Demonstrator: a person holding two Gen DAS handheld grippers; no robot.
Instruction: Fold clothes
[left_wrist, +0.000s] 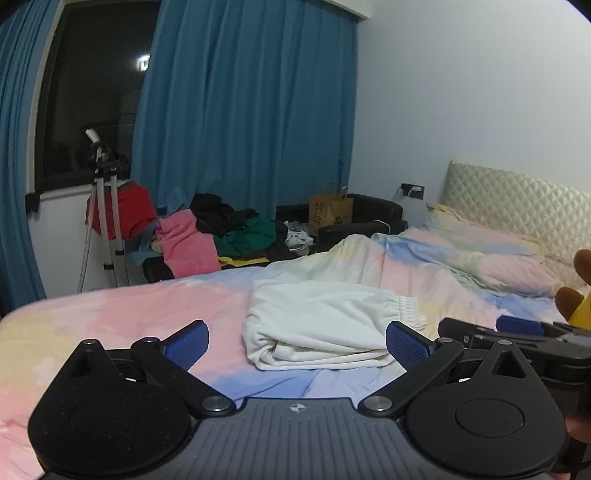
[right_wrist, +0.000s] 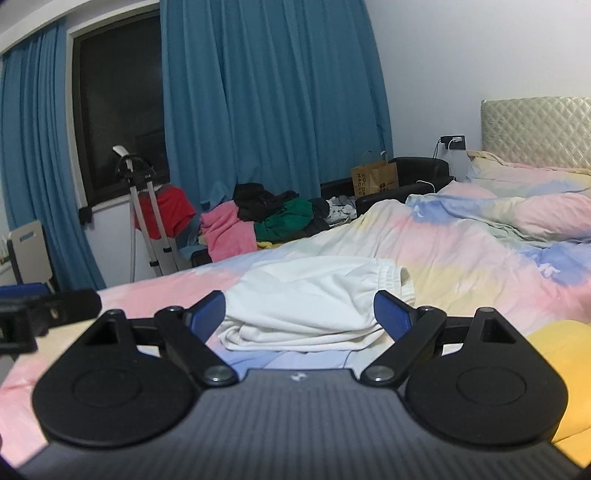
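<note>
A white garment (left_wrist: 321, 325) lies folded in a thick stack on the pastel bedspread (left_wrist: 147, 314), its elastic waistband at the right end. My left gripper (left_wrist: 297, 345) hangs open just in front of it, with nothing between the blue pads. The right gripper (left_wrist: 517, 330) shows at that view's right edge. In the right wrist view the same white garment (right_wrist: 314, 302) lies just beyond my right gripper (right_wrist: 299, 315), which is open and holds nothing. The left gripper (right_wrist: 33, 306) is a dark shape at the left edge there.
A heap of loose clothes (left_wrist: 229, 232), pink, black and green, lies on a low bench beyond the bed. A tripod (left_wrist: 105, 214) and a red cloth stand by the dark window. Pillows (left_wrist: 509, 266) and a quilted headboard are at the right. A yellow cloth (right_wrist: 561, 354) lies near right.
</note>
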